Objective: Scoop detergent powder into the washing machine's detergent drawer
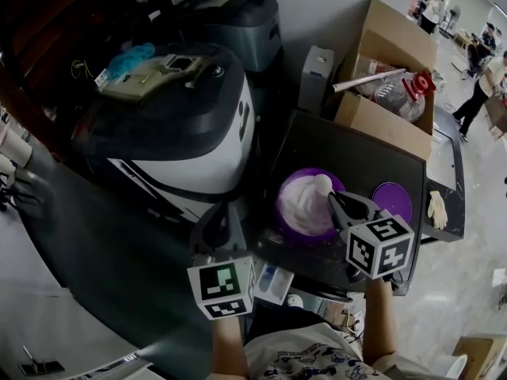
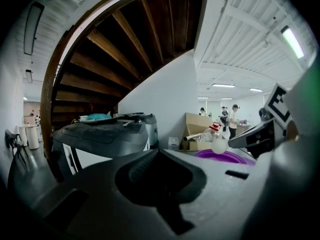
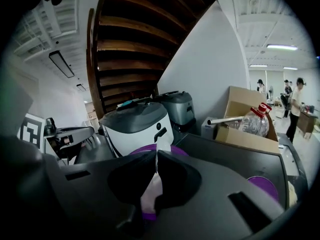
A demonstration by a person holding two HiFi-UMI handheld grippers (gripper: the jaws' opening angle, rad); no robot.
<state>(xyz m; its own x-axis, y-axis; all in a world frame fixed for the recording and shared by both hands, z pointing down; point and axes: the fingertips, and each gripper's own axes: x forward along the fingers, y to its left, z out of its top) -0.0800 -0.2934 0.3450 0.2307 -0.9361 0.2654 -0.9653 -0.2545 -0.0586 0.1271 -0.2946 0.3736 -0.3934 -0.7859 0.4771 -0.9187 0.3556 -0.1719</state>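
A purple tub of white detergent powder stands on a dark flat top. Its purple lid lies to the right. My right gripper hovers over the tub's right side, shut on a white scoop. The scoop's handle shows pinched between the jaws. My left gripper is at the top's left edge, shut with nothing in it. From there the scoop hangs over the tub. A pale drawer with a blue insert sits low beside the left gripper's cube.
A white and dark appliance with a teal cloth stands left, a grey one behind it. An open cardboard box holds a plastic bottle. A white glove lies at the right edge. People stand far right.
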